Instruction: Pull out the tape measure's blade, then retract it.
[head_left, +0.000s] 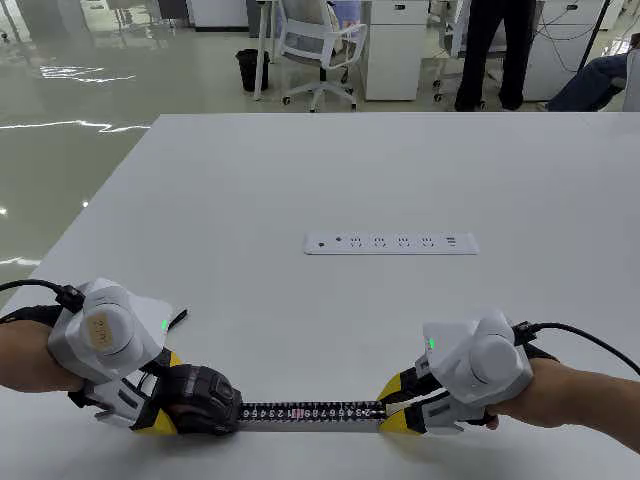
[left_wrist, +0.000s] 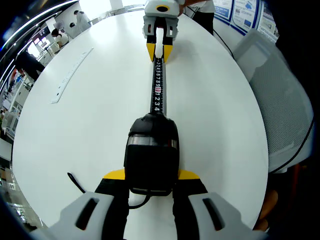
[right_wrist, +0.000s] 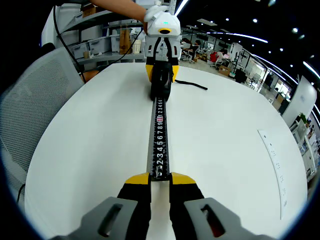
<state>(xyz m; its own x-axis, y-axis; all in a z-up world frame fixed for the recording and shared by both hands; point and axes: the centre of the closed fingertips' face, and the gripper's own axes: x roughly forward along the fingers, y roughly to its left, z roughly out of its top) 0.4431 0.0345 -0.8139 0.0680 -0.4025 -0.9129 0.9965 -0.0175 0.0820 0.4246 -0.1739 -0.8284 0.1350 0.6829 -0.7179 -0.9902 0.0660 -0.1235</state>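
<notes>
head view: the tape measure's blade (head_left: 305, 411), digits 2 to 9 legible, stretches across the white table (head_left: 350, 180); left gripper (head_left: 165, 395) clamps the black case (head_left: 200, 398), right gripper (head_left: 395, 405) pinches the blade's tip.

Left gripper (head_left: 165, 392): a white moulded housing is recorded, with a round cap bearing a pale label (head_left: 100, 331) and a small green light (head_left: 163, 324). The jaws are black, tipped in yellow. Right gripper (head_left: 392, 404): the same white housing, black jaws and yellow tips are noted, with a plain round cap (head_left: 492, 357). A black cable (head_left: 35, 285) is attached at the left housing, and a second black cable (head_left: 590, 338) at the right. In both gripper views, grey slotted jaw bases are seen.
</notes>
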